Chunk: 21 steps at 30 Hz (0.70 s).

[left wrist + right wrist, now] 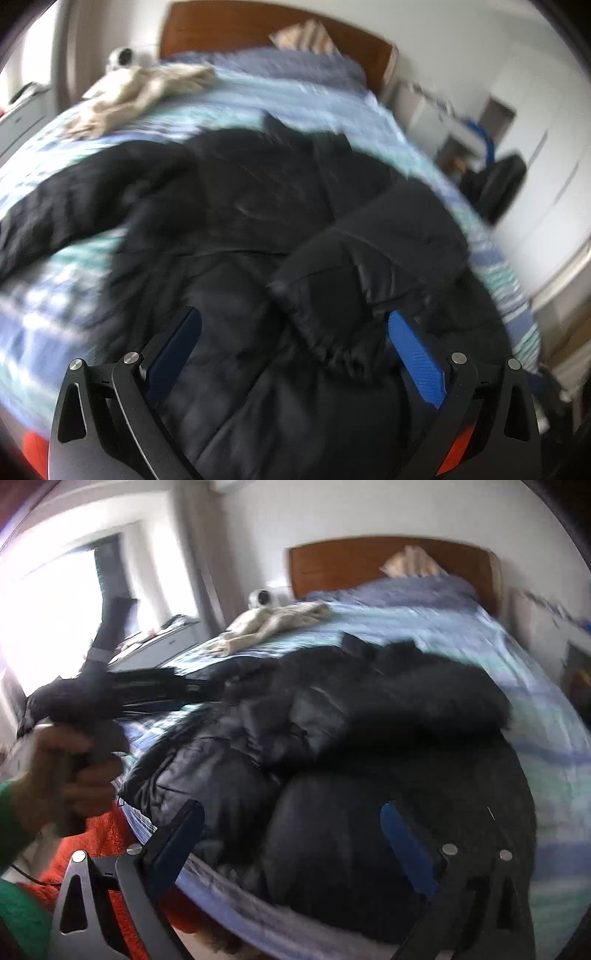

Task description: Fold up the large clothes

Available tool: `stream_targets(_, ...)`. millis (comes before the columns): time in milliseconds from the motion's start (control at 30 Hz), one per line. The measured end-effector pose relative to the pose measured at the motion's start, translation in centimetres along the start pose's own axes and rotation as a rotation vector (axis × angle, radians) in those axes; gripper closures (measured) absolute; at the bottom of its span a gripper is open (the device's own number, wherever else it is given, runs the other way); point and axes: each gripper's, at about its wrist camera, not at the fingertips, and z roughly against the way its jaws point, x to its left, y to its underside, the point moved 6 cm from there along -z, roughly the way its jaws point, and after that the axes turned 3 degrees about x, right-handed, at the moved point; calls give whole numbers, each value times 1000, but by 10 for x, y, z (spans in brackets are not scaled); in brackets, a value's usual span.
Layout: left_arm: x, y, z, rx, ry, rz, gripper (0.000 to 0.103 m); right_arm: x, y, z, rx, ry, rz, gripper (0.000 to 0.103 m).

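Observation:
A black puffy jacket (258,192) lies spread on the bed, one sleeve (369,258) folded across its body. My left gripper (295,315) hovers over the jacket's lower part, open, its blue pads (413,354) wide apart with the sleeve's cuff below them. In the right wrist view the jacket (369,720) bulges near the bed's front edge. My right gripper (291,808) is open just above it and holds nothing. A hand (62,768) in a green sleeve holds the left gripper (177,690) at the jacket's left side.
A blue and teal striped cover (295,96) is on the bed, with a beige garment (147,85) near the wooden headboard (240,29). Orange fabric (110,842) lies below the bed's front edge. A white dresser (159,642) stands left, a black bag (498,184) right.

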Motion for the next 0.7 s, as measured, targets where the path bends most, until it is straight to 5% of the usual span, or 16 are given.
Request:
stream_targets(67, -10, -2, -30, 74, -12, -33, 15, -15, 3, 13, -22, 23, -54, 5)
stream_targets(133, -19, -1, -58, 150, 2, -47, 51, -28, 5, 23, -47, 50, -91, 5)
stream_targets(167, -23, -3, -61, 150, 16, -42, 79, -35, 5, 26, -59, 63, -107, 5)
stream_targets(200, -26, -6, -59, 141, 22, -43, 91, -41, 5, 28, -67, 74, -119, 5)
stream_targets(367, -18, -61, -25, 18, -20, -94, 93, -60, -17, 32, -130, 82, -157, 5)
stream_targets(533, 45, -114, -23, -78, -177, -24, 92, -89, -44, 27, -150, 89, -207, 6)
stream_targets(700, 89, -95, -85, 3, -222, 29, 88, -119, -85, -3, -78, 89, -221, 46)
